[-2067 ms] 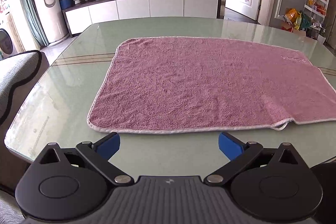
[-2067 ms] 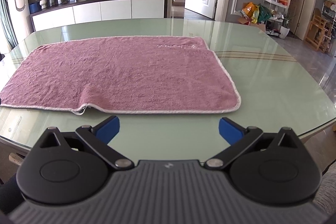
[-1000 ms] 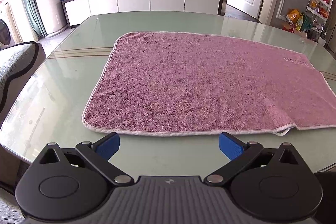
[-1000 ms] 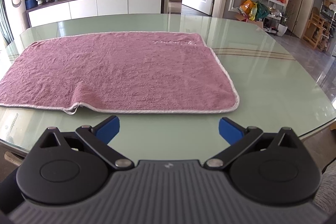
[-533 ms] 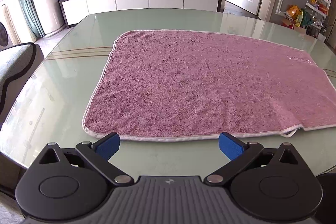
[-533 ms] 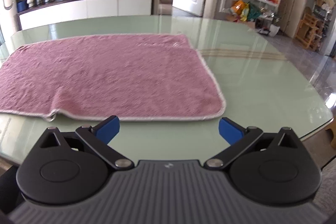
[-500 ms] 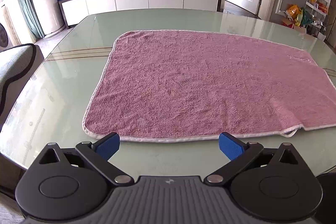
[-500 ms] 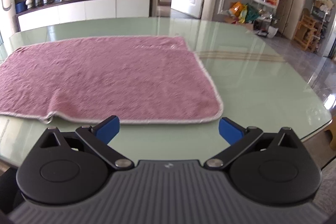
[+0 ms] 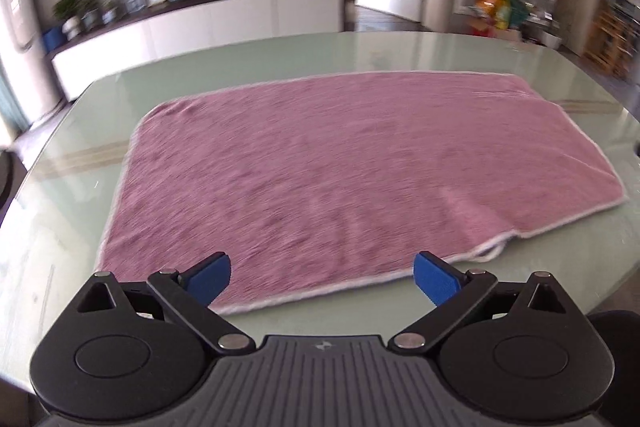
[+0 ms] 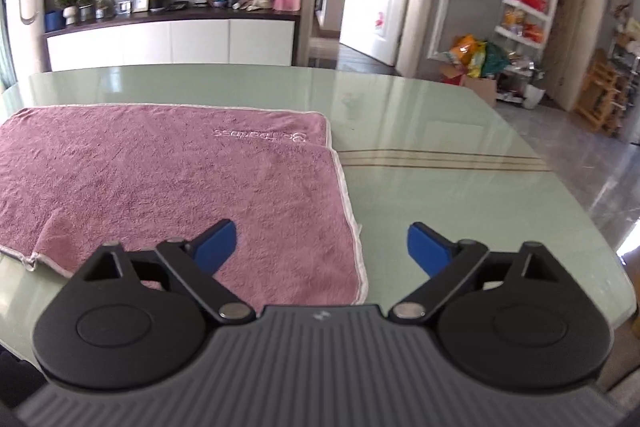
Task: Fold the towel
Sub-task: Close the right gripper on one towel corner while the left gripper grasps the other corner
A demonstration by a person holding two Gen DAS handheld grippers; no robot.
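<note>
Hovering spread hand-held grippers over towel

2 wrist fisheyes, low over the near table edge

Left view faces across the pink towel; right view sits close over its right end. Both share towel, glass table, TV cabinet.

The towel lies flat on the counter, spread across its middle, with one long edge near the counter's near edge. The left hand-held gripper hovers over that near edge of the towel, toward its left corner. The right hand-held gripper hangs over the towel's near right corner, one finger above the cloth and the other above bare counter. Behind the counter's far edge stands a sideboard, with a shelf rack to the right.
</note>
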